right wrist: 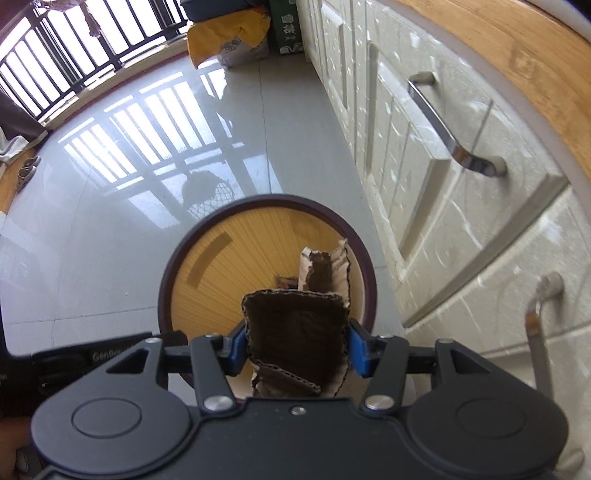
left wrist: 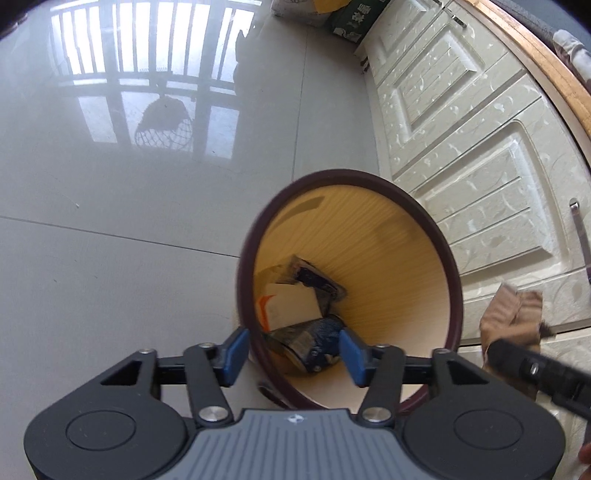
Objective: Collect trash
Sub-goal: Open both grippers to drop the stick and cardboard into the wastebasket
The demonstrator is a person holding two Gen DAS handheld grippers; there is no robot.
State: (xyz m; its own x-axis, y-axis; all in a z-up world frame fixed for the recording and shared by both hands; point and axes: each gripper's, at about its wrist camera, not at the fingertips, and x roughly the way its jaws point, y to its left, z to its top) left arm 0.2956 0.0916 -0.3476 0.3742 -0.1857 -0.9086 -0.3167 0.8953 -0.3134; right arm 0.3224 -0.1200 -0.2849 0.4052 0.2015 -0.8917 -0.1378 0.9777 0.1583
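Trash bin [left wrist: 439,236] standing on grey tile floor [left wrist: 110,258], just beside white cabinet doors [left wrist: 472,155]; dark rim, yellow-tan inside. Already in the bottom: white card piece [left wrist: 291,306], dark wrapper [left wrist: 314,277], dark blue can [left wrist: 314,343]. Left gripper [left wrist: 293,356] pointing steeply down over near rim, jaws about half open, nothing between the blue pads, can visible below through the gap. Right gripper [right wrist: 297,349] also above bin [right wrist: 207,229], angled down, jaws about half open with crumpled brown cardboard [right wrist: 295,336] filling the gap; pads at both edges of it, real pressure hard to tell. Cardboard [left wrist: 513,317] seen from left view hanging beside the bin, near cabinet. Yellow bag [right wrist: 225,37] and green box [right wrist: 286,29] far back by the wall.
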